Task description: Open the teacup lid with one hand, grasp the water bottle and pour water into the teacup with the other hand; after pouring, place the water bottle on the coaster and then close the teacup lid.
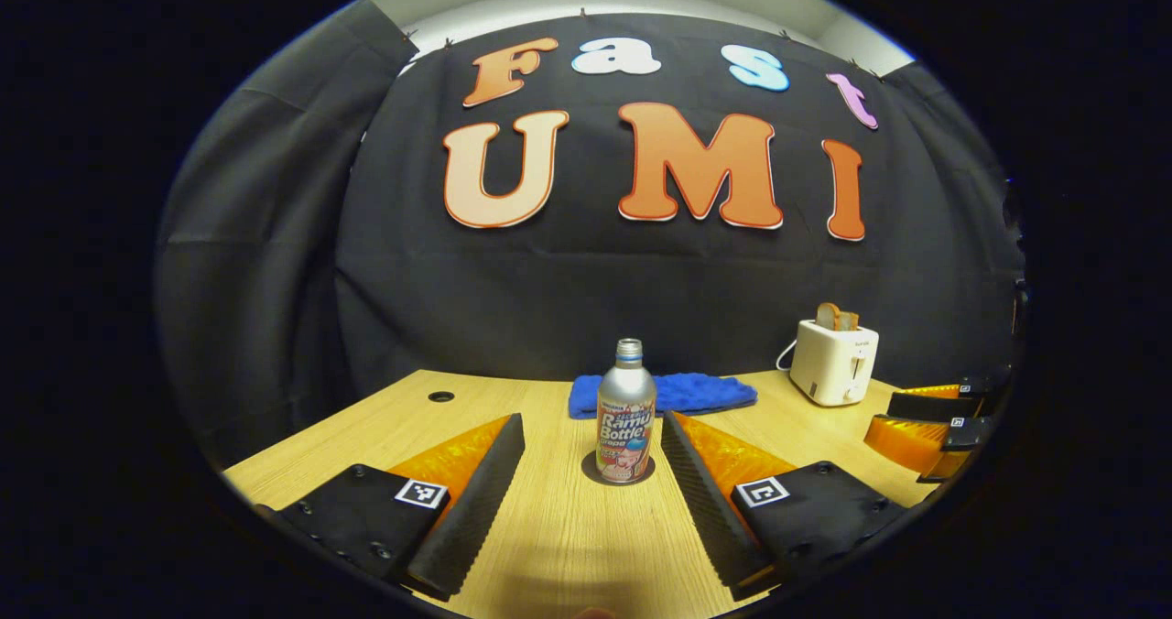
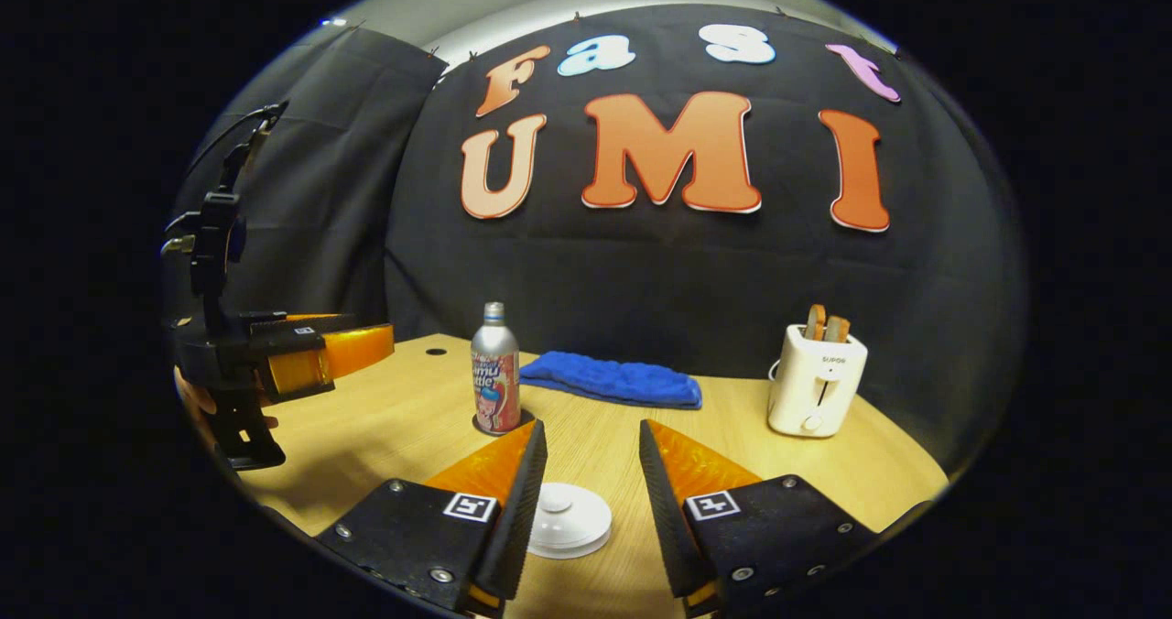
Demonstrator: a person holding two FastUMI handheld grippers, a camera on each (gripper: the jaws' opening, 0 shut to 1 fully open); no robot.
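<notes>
Both grippers spread wide — silver water bottle (image 1: 626, 413) upright on coaster (image 1: 590, 469), uncapped.

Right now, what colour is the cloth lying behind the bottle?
The cloth is blue; the right gripper view shows it best.

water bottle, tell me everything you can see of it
The water bottle is a slim silver, metal-looking bottle with a narrow threaded neck and a colourful printed label round its lower body. Whether a cap is on cannot be told. It stands upright on a dark round coaster on the wooden table, in front of a blue towel. In the left gripper view it sits between the open fingers of the left gripper, which do not touch it.
</notes>
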